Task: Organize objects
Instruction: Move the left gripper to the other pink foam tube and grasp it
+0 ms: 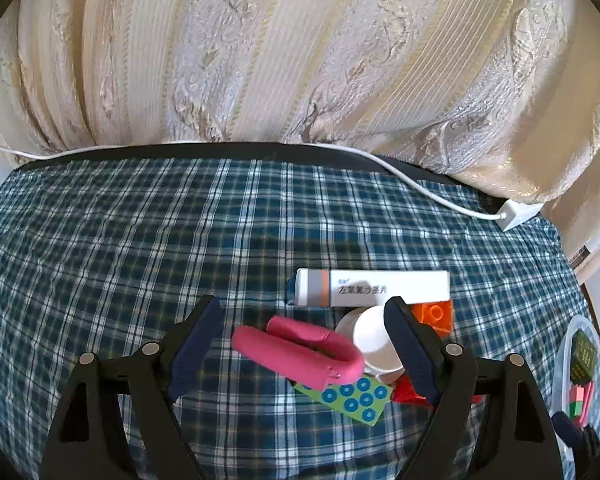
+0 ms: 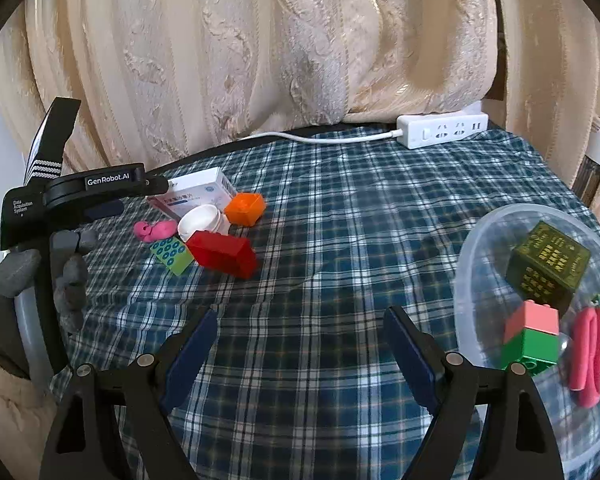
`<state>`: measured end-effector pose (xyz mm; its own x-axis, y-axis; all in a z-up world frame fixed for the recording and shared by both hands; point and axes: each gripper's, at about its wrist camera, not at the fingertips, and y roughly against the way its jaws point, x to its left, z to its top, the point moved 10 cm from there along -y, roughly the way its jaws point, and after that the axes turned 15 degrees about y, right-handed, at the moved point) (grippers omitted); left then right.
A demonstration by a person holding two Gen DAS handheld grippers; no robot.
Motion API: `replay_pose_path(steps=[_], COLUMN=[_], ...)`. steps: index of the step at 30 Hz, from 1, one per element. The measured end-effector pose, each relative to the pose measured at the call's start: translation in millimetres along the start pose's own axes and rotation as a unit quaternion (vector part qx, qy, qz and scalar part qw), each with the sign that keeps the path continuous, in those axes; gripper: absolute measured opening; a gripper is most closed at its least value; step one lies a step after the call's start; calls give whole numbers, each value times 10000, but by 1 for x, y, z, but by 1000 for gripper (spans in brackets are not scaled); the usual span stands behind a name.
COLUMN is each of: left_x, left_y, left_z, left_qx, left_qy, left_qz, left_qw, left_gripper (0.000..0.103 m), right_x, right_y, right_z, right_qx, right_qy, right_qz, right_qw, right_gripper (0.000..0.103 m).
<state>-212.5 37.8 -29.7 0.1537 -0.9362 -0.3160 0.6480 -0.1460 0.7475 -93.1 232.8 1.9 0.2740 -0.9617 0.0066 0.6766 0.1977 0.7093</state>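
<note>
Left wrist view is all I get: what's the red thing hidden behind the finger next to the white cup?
Observer: A long red block, lying beside the green card.
Operator: What's in the bowl?
Observer: The bowl holds a dark box, a pink-and-green block and a pink loop.
Operator: Is the right hand-held gripper free?
Observer: Yes, the right hand-held gripper is open over bare cloth.

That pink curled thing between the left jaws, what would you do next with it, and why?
Probably ease the left gripper down and close on the pink curled piece. Its jaws are wide apart and empty, the piece lies between them on the checked cloth, and a similar one already sits in the clear bowl.
</note>
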Motion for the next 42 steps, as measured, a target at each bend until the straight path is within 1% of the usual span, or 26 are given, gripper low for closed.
replay_pose_path(steps=[10, 21, 22, 24, 25, 30, 33, 35, 42], left_x=[12, 13, 16, 24, 29, 61, 72, 72, 47], left_y=[-3, -11, -10, -7, -4, 8, 12, 14, 7], left_z=[-14, -28, -29, -30, -31, -30, -30, -30, -27], left_qx=[202, 397, 393, 366, 347, 244, 226, 201, 169], left_qy=[-34, -85, -101, -78, -49, 176, 316, 328, 130], left_qz=[71, 206, 253, 301, 335, 671, 739, 722, 568], left_qw=[9998, 9990, 9989, 9988, 9988, 9973, 9965, 9966, 9982], left_gripper=[85, 85, 85, 90, 91, 91, 91, 91, 91], right_x=[13, 10, 10, 9, 9, 10, 12, 12, 9], right_y=[-10, -8, -8, -7, -7, -6, -7, -6, -3], right_z=[-1, -3, -3, -3, -3, -5, -5, -5, -7], right_qx=[77, 35, 28, 4, -10, -41, -50, -67, -67], right_qy=[74, -33, -40, -59, -69, -132, -137, -131, -178], right_qz=[114, 126, 131, 148, 159, 239, 288, 302, 242], right_qw=[9999, 9999, 9999, 9999, 9998, 9996, 9995, 9994, 9995], right_gripper=[88, 88, 88, 88, 88, 88, 88, 88, 88])
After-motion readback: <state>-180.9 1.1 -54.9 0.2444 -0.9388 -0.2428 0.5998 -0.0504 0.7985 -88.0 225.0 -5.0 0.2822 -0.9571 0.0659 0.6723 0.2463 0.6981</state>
